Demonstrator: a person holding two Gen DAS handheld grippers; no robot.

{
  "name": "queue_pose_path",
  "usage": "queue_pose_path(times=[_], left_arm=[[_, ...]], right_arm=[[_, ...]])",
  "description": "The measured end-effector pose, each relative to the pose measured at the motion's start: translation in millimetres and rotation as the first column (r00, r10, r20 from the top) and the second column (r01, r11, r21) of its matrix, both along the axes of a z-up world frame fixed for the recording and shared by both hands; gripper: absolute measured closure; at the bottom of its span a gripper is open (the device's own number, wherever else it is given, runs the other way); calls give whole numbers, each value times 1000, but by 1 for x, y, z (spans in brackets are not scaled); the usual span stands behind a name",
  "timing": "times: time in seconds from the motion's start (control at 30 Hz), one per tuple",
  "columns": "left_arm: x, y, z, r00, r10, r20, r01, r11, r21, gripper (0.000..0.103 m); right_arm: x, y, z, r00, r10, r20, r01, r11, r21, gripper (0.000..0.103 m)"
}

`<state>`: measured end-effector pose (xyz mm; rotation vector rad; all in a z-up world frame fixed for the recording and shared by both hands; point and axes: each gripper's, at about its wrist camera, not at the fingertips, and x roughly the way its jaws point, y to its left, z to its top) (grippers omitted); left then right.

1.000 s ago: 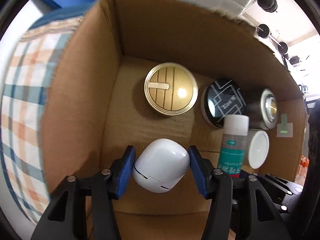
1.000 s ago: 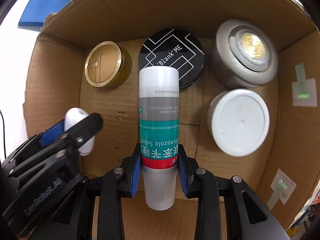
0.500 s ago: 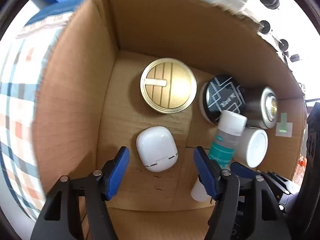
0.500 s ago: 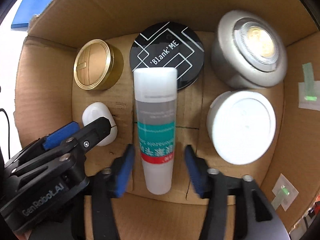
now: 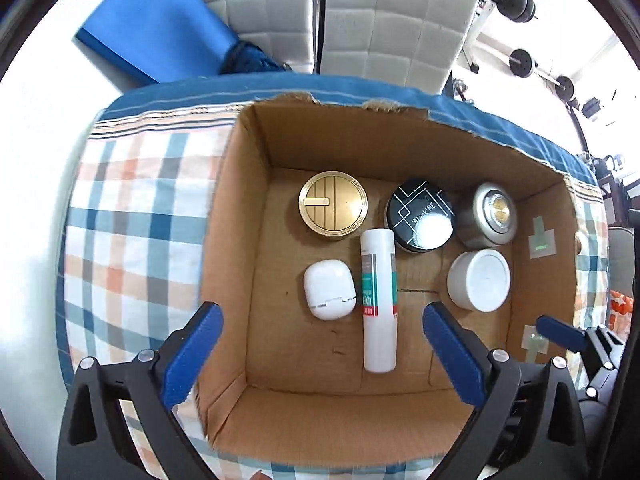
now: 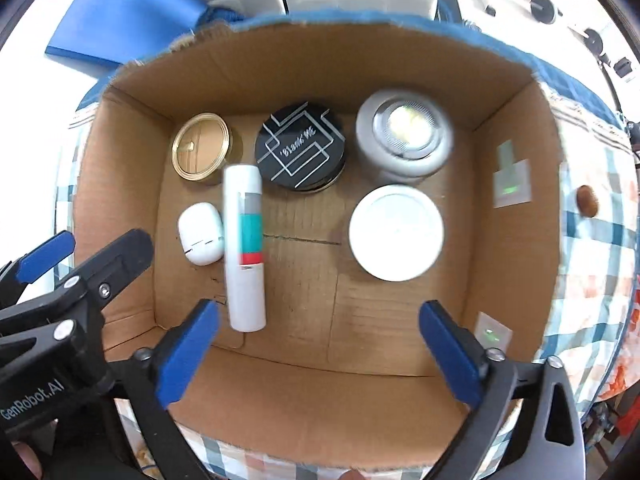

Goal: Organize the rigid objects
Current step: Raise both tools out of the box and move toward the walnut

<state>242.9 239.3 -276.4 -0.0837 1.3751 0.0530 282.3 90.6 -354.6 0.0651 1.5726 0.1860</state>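
Note:
A cardboard box (image 5: 236,208) (image 6: 132,216) holds several items. A white earbud case (image 5: 329,289) (image 6: 200,233) lies flat beside a white bottle with a teal and red label (image 5: 378,298) (image 6: 244,248). Behind them stand a gold tin (image 5: 333,205) (image 6: 201,145), a black round tin (image 5: 420,220) (image 6: 301,146), a silver puck light (image 5: 491,214) (image 6: 405,133) and a white jar (image 5: 479,285) (image 6: 396,233). My left gripper (image 5: 322,354) hangs above the box, its jaws opening wide, nothing between them. My right gripper (image 6: 318,354) does the same, jaws opening, nothing held.
The box sits on a plaid cloth (image 5: 132,216) over a table. A blue mat (image 5: 156,28) and grey padded chairs (image 5: 392,20) stand beyond the far edge. Tape patches (image 6: 512,184) stick to the box's right wall. A small brown object (image 6: 587,200) lies right of the box.
Both grippers let go: the left released the earbud case, the right released the bottle, which now lies on the box floor. Both jaws spread wide and both grippers rose out of the box.

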Motion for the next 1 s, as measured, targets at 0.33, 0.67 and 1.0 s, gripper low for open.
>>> queue_pose_path(times=[0.33,0.67,1.0], left_arm=[[-43,-8,62,989,22,149,-24,1000,11,1],[-87,-22,112,972,23,234,-27,1000,13,1],[-105,-46,141,958,12,287,-28,998,50,1]], right_arm=[[-42,-15,62,989,23,149,-11,997,-77,0],[-99,-37,132,966,-7,259,18,999,-39,0],[-130,-50,179,949,-17,313,-2,998,62,0]])
